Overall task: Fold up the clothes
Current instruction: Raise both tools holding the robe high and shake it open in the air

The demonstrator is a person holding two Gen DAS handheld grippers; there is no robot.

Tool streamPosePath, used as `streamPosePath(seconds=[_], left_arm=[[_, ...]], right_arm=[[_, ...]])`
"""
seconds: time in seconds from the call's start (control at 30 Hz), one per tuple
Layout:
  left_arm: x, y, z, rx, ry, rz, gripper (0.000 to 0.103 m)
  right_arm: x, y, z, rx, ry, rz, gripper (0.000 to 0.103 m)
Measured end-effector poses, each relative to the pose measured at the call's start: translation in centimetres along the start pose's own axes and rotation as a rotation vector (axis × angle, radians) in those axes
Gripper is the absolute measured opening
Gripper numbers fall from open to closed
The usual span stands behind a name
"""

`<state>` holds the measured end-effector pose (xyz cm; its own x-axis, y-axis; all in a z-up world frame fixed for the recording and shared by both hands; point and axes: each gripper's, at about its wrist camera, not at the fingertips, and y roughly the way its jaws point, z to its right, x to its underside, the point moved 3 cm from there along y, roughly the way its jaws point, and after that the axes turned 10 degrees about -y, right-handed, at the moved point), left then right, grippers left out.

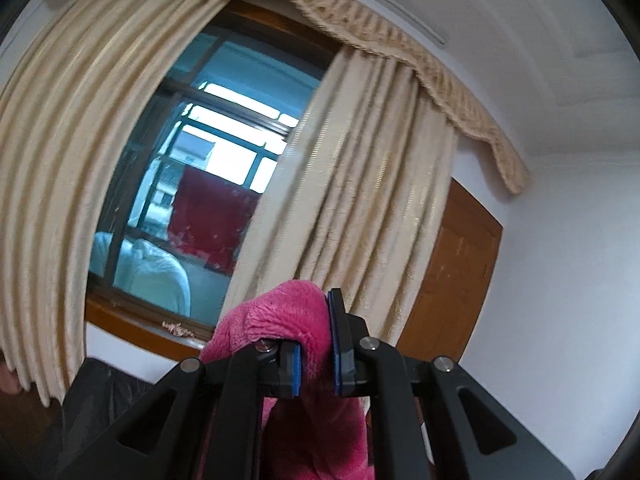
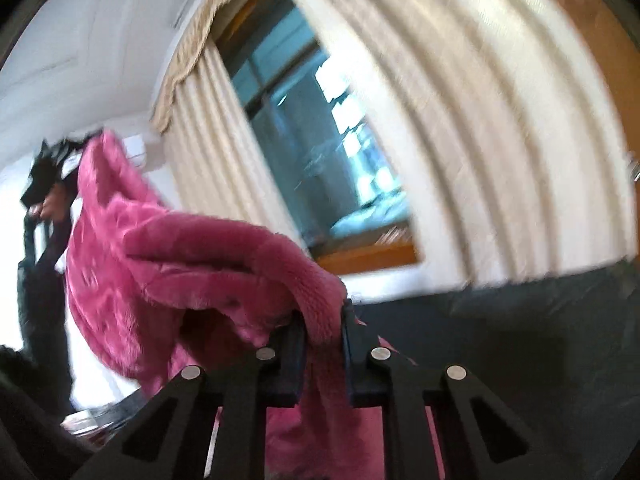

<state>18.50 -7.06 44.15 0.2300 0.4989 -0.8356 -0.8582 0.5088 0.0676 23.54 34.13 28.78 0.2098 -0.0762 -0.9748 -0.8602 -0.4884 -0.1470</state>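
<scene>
Pink fleece garment (image 2: 132,264) held aloft before a curtained window (image 1: 208,168), both grippers, left (image 1: 315,354) and right (image 2: 323,350), clamped on its edge; likely spreading it, lowering flat comes next.

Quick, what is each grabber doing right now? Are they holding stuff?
Left gripper: closed on the pink fleece garment.
Right gripper: closed on another part of the same garment, which hangs between the two.

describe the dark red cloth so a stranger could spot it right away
Find the window between the cream curtains. Behind its glass hangs the dark red cloth, beside pale bedding. It is deep maroon, unlike the bright pink fleece garment.
</scene>
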Motion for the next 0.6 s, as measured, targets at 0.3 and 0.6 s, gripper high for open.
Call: streamPosePath(seconds=[0.3, 0.6], left_arm=[[2.0, -3.9, -1.2, -0.031, -0.025, 0.068, 0.013], [3.7, -8.8, -0.1, 0.003, 0.006, 0.176, 0.013]], right_arm=[[-9.0, -9.7, -7.0, 0.658, -0.449, 0.368, 0.015], [-11.6, -16.5, -12.2, 0.837, -0.58, 0.562, 0.015]])
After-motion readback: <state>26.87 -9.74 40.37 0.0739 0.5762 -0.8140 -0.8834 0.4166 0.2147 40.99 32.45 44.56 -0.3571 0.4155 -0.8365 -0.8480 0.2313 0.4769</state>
